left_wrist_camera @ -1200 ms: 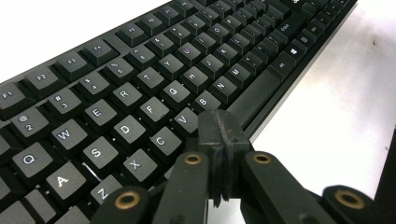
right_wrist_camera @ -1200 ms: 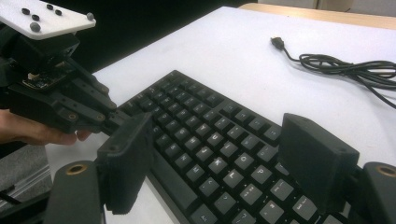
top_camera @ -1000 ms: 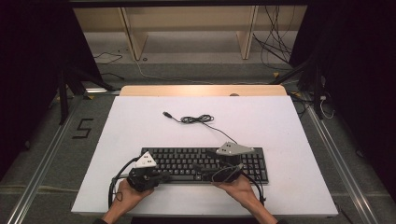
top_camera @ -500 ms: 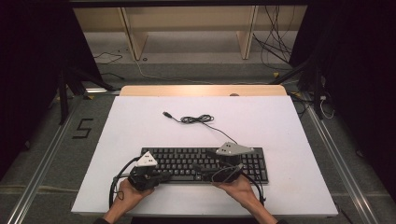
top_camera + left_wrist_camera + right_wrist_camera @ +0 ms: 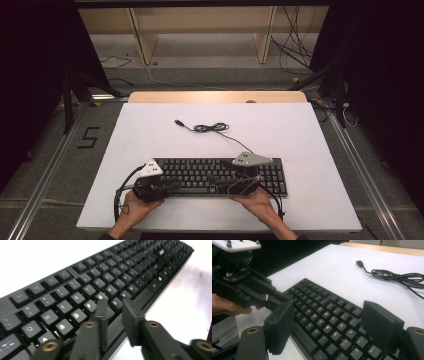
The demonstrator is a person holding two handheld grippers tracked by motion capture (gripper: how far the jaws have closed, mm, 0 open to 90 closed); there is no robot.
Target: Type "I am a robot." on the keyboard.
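Near edge, high view: two hands enter from the bottom, each w/ a gripper at the front edge of a black keyboard [image 5: 220,176] lying on the white table [image 5: 150,130]. Left gripper [image 5: 167,186] sits at the keyboard's left end, right gripper [image 5: 235,186] near its middle-right; jaw spacing is too small to judge here. Left gripper view: jaws stand a narrow gap apart, holding nothing, tips over the bottom key rows near the long space bar; keyboard [image 5: 100,287] runs off to upper right, far keys blurred. Legible keycaps incl. Q, W, A, D; others smeared. Right gripper view: jaws wide apart, nothing between them but keys below; keyboard [image 5: 329,320] shows K, L, P caps, rest hard to read. This view also catches the left gripper [image 5: 275,298] and its hand [image 5: 227,306] at left, w/ white top plate cut off by the frame. Farther back: the keyboard's black cable [image 5: 212,128] lies loosely coiled on the table, USB plug [image 5: 178,122] at its free end; plug [image 5: 360,263] also seen in the right gripper view. Beyond the table: a "5" marked on the floor [image 5: 88,137], wooden shelving [image 5: 200,30], loose wires; sides dark.
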